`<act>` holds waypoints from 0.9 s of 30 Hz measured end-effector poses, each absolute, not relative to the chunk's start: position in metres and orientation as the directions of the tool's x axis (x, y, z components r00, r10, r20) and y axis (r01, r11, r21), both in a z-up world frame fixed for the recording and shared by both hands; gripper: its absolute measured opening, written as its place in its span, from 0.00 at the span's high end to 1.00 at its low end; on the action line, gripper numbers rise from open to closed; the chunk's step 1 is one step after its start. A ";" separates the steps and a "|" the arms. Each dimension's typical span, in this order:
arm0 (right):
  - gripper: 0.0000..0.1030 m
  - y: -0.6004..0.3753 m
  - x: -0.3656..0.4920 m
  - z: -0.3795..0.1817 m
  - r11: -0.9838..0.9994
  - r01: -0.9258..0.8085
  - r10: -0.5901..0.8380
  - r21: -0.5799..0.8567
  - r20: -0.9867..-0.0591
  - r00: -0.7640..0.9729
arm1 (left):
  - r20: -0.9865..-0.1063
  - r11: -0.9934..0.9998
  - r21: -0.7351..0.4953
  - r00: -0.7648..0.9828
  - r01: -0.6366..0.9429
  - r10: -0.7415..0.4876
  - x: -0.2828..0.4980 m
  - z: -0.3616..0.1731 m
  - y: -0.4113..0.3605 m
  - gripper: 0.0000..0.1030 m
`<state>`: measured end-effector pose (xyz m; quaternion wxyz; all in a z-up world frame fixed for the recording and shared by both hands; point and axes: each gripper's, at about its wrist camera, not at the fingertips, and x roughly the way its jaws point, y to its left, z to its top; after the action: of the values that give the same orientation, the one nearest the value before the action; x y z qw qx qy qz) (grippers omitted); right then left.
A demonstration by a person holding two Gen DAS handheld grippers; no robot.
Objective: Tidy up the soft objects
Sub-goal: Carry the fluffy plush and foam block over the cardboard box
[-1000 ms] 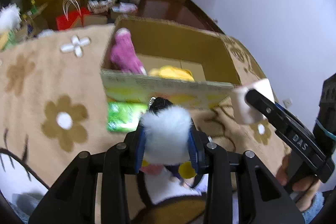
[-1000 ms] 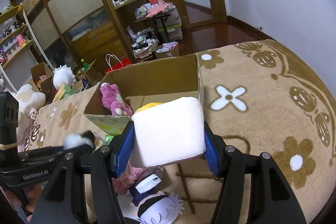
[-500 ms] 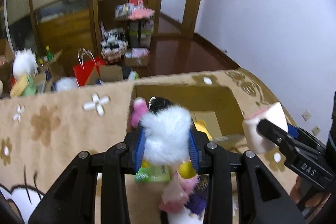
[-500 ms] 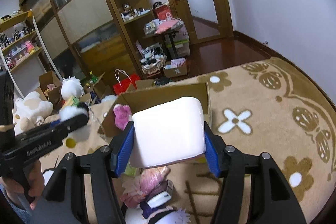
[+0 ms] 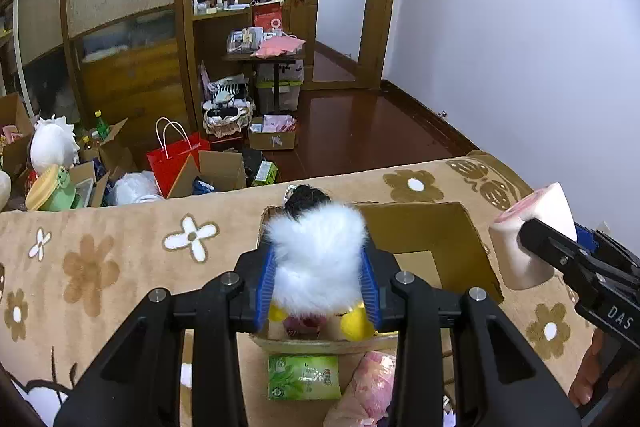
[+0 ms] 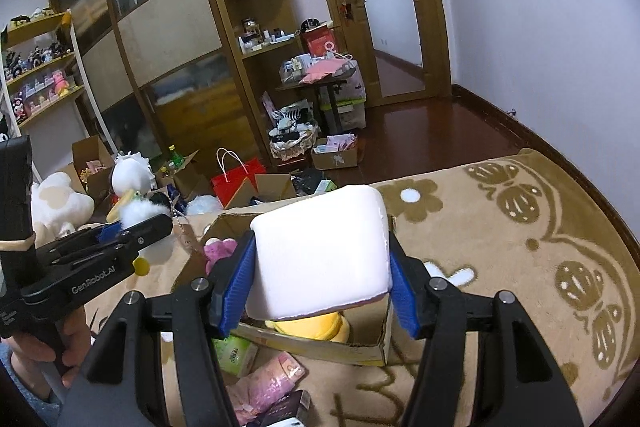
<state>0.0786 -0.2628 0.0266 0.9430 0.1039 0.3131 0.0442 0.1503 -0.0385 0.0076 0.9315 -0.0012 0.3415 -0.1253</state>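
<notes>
- A white furry plush toy (image 5: 318,263) with a black top and yellow feet is pinched between the blue pads of the left gripper (image 5: 318,285), held above the near wall of the open cardboard box (image 5: 460,227).
- A white foam-like soft block (image 6: 320,253) is clamped between the blue pads of the right gripper (image 6: 320,287), hanging over the same box; in the left wrist view it shows at the right edge with a pink end face.
- Inside the box, the right wrist view shows a pink plush (image 6: 218,251) against the left wall and a yellow plush (image 6: 312,327) near the front wall, under the block.
- Just in front of the box on the rug lie a green packet (image 5: 304,377) and a pink soft bundle (image 5: 366,393); beside them, at the bottom of the right wrist view, lies a dark packet (image 6: 288,409).
- The box stands on a tan rug (image 6: 500,227) with brown and white flower patterns.
- Past the rug's far edge are a red paper bag (image 5: 176,159), open cartons, a white plush (image 5: 52,145), wooden shelving and a doorway over dark wood floor.
</notes>
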 end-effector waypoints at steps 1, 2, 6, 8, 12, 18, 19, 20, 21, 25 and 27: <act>0.38 -0.263 0.080 0.025 0.975 -0.016 0.145 0.220 -0.584 0.799 | -0.637 0.969 -0.092 0.735 0.229 -0.234 0.152 0.005 -0.039 0.66; 0.38 -0.263 0.081 0.023 0.977 -0.013 0.139 0.215 -0.586 0.799 | -0.639 0.969 -0.096 0.732 0.226 -0.234 0.155 0.002 -0.039 0.66; 0.38 -0.263 0.085 0.016 0.978 -0.003 0.127 0.207 -0.588 0.799 | -0.644 0.969 -0.093 0.729 0.227 -0.232 0.161 -0.007 -0.042 0.66; 0.38 -0.264 0.088 0.012 0.978 0.005 0.121 0.207 -0.591 0.797 | -0.649 0.969 -0.082 0.725 0.231 -0.228 0.163 -0.012 -0.044 0.66; 0.38 -0.266 0.093 0.004 0.976 0.012 0.123 0.215 -0.602 0.789 | -0.667 0.965 -0.076 0.706 0.251 -0.236 0.165 -0.023 -0.050 0.66; 0.38 -0.269 0.098 -0.007 0.977 0.007 0.127 0.212 -0.611 0.781 | -0.715 0.961 -0.059 0.660 0.271 -0.230 0.167 -0.039 -0.063 0.66; 0.38 -0.268 0.099 -0.008 0.978 0.004 0.128 0.209 -0.614 0.779 | -0.718 0.961 -0.053 0.659 0.271 -0.225 0.168 -0.041 -0.064 0.66; 0.38 -0.268 0.099 -0.010 0.979 0.002 0.128 0.206 -0.616 0.777 | -0.721 0.962 -0.043 0.659 0.268 -0.215 0.168 -0.043 -0.065 0.66; 0.38 -0.267 0.100 -0.011 0.980 -0.001 0.128 0.201 -0.619 0.775 | -0.723 0.963 -0.039 0.657 0.267 -0.212 0.169 -0.045 -0.065 0.66; 0.38 -0.263 0.102 -0.016 0.980 -0.007 0.131 0.197 -0.626 0.769 | -0.740 0.964 -0.038 0.641 0.265 -0.205 0.173 -0.054 -0.066 0.66; 0.38 -0.262 0.103 -0.018 0.981 -0.011 0.133 0.193 -0.630 0.765 | -0.744 0.965 -0.032 0.638 0.262 -0.197 0.174 -0.056 -0.065 0.66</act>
<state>0.1029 -0.2622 -0.0176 0.9353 0.0892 0.3403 0.0385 0.1742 -0.0650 -0.0563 0.9042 0.0395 0.4060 -0.1269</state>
